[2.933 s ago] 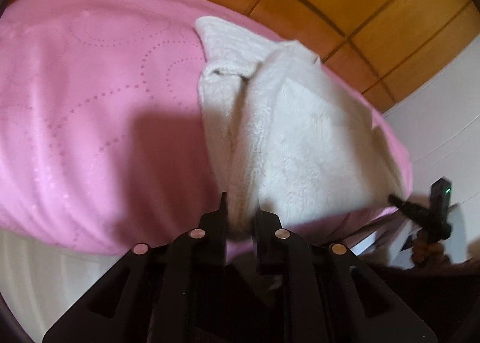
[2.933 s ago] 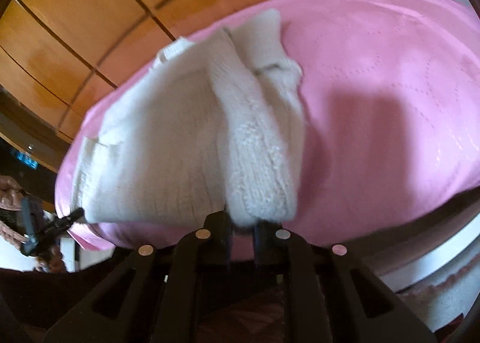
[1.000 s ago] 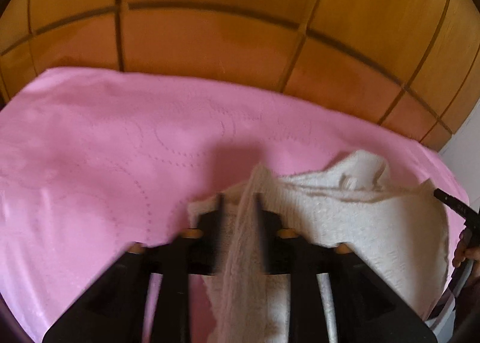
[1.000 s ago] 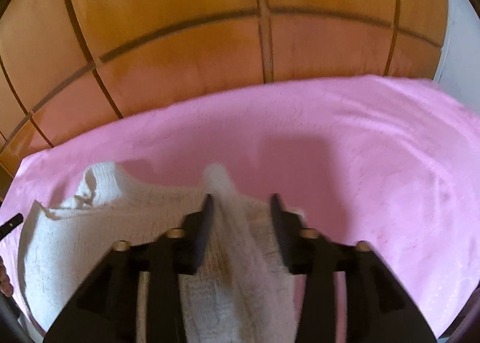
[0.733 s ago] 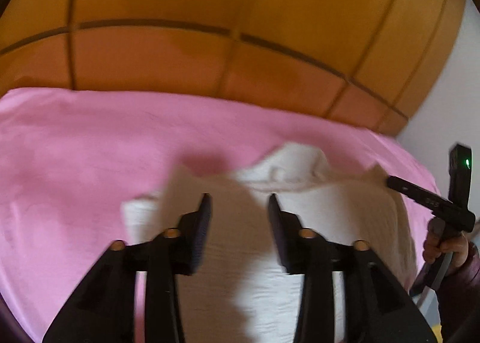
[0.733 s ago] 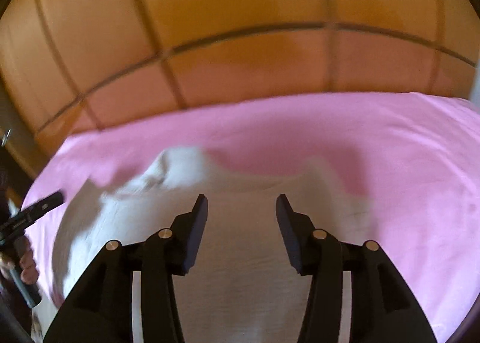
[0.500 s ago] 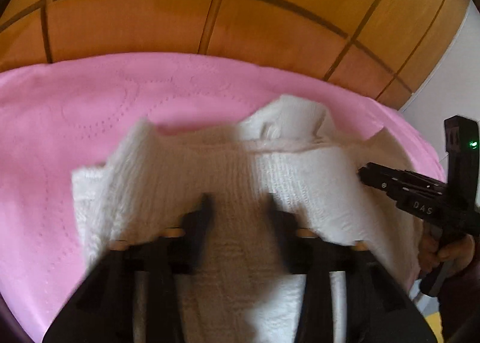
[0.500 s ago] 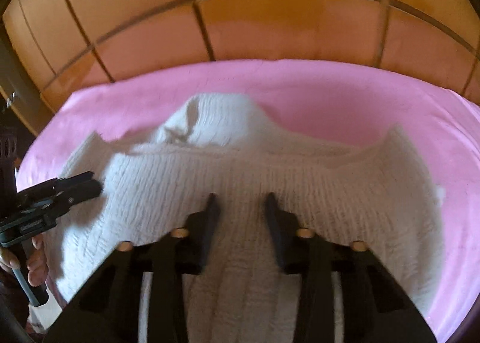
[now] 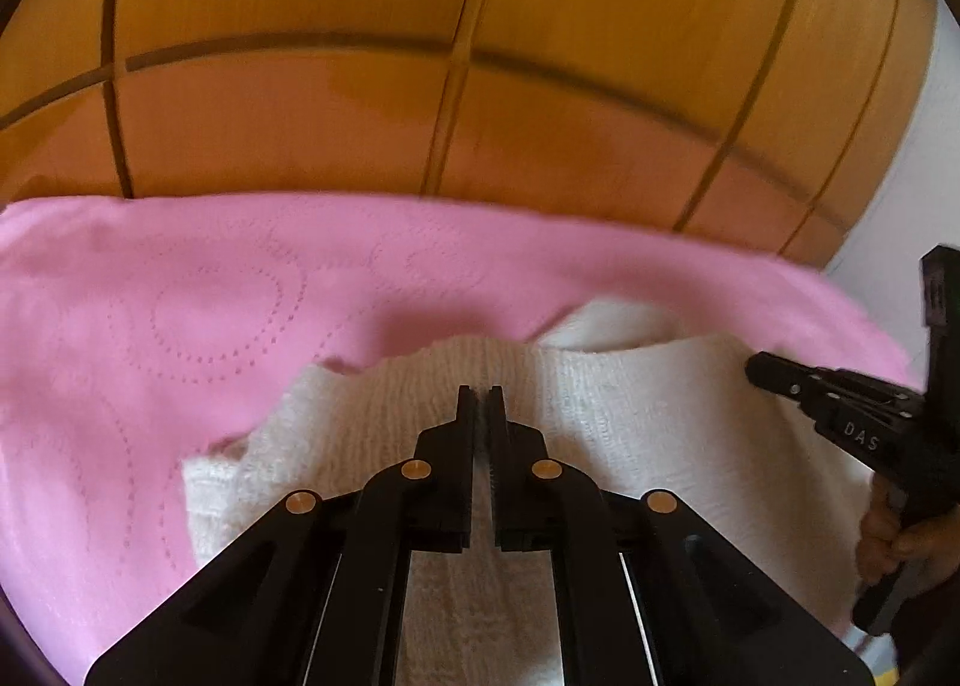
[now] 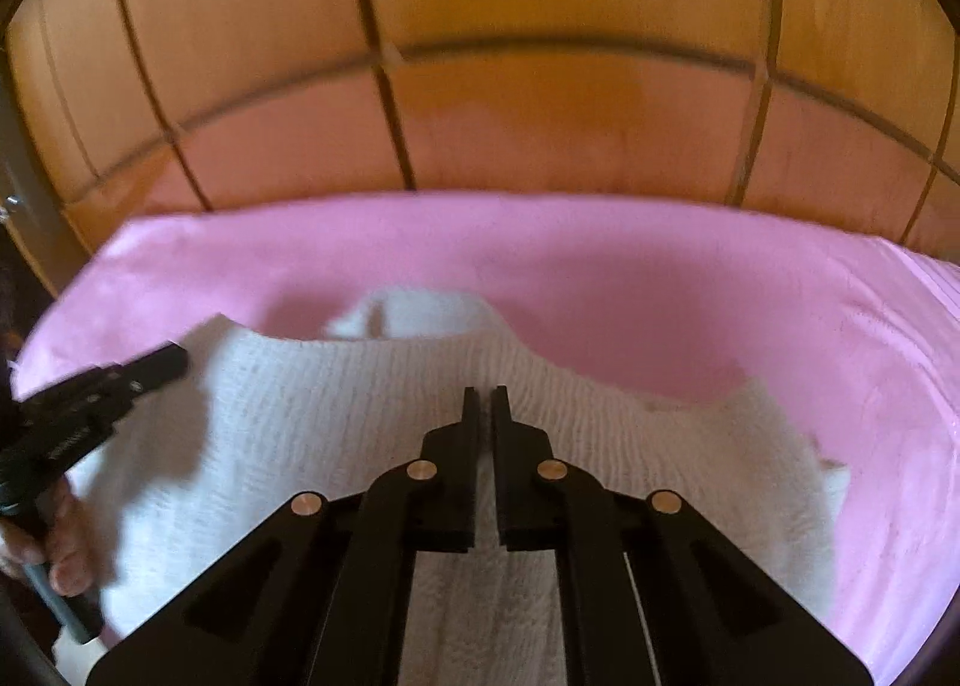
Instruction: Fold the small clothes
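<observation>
While both claws sit closed, sweater [image 9: 648, 422] lies on bedspread [image 9: 180, 314].

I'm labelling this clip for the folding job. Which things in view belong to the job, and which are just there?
Part of the job:
white knit garment, lying on the bedding
left gripper, shut, nothing visibly pinched
right gripper, shut, nothing visibly pinched

Just there:
pink bedspread under the garment
wooden headboard behind it
</observation>
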Tool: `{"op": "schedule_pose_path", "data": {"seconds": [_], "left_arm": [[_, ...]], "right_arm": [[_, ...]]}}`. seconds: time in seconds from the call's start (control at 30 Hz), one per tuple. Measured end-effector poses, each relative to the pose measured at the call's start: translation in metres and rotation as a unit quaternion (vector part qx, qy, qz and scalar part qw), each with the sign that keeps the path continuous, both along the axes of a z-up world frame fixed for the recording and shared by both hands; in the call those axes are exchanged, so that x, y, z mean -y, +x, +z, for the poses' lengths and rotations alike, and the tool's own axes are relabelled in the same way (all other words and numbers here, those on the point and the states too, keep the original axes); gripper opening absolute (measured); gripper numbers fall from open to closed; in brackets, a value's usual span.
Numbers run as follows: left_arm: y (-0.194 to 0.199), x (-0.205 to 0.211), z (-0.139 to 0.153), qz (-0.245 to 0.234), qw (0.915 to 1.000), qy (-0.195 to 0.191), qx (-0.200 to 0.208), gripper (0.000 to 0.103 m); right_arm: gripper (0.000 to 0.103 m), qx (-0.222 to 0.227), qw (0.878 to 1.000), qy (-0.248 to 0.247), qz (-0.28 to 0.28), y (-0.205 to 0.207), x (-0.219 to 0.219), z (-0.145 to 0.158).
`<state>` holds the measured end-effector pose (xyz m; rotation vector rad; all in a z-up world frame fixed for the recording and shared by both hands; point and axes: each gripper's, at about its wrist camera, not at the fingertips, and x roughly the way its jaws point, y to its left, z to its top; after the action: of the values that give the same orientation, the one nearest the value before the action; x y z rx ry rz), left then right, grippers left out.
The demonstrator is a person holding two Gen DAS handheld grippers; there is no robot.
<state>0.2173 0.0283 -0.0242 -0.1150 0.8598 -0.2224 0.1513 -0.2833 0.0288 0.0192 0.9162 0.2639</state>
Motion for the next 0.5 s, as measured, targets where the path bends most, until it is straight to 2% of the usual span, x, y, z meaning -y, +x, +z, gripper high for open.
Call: {"op": "schedule_pose_path", "data": {"seconds": [0.1, 0.2, 0.23, 0.3, 0.37, 0.4, 0.47, 0.5], "left_arm": [[0.013, 0.002, -0.031, 0.015, 0.9985, 0.026, -0.045, 0.003], [0.009, -0.003, -0.031, 0.027, 0.9984, 0.02, -0.045, 0.003], [0.008, -0.006, -0.027, 0.033, 0.9981, 0.013, -0.049, 0.003], [-0.004, -0.012, -0.014, 0.044, 0.9982, 0.008, -0.039, 0.004], [-0.022, -0.017, -0.002, 0.044, 0.9988, 0.005, -0.02, 0.025], [-0.032, -0.019, 0.005, 0.044, 0.999, 0.001, -0.01, 0.029], [-0.057, -0.024, 0.015, 0.039, 0.9991, -0.012, 0.012, 0.044], [-0.073, -0.027, 0.017, 0.039, 0.9988, -0.021, 0.02, 0.044]], "right_arm": [[0.003, -0.031, 0.999, -0.025, -0.015, 0.012, -0.004, -0.035], [0.004, -0.031, 0.999, -0.014, -0.024, 0.011, -0.001, -0.04], [0.007, -0.033, 0.999, -0.006, -0.023, 0.01, 0.001, -0.037], [0.021, -0.026, 0.999, -0.003, -0.025, 0.005, 0.005, -0.028], [0.042, -0.014, 1.0, 0.017, -0.023, -0.01, 0.011, -0.013], [0.043, -0.009, 1.0, 0.023, -0.018, -0.017, 0.012, -0.008], [0.047, 0.006, 0.999, 0.039, 0.002, -0.044, 0.009, 0.006], [0.048, 0.007, 0.999, 0.044, 0.012, -0.054, 0.007, 0.009]]}}
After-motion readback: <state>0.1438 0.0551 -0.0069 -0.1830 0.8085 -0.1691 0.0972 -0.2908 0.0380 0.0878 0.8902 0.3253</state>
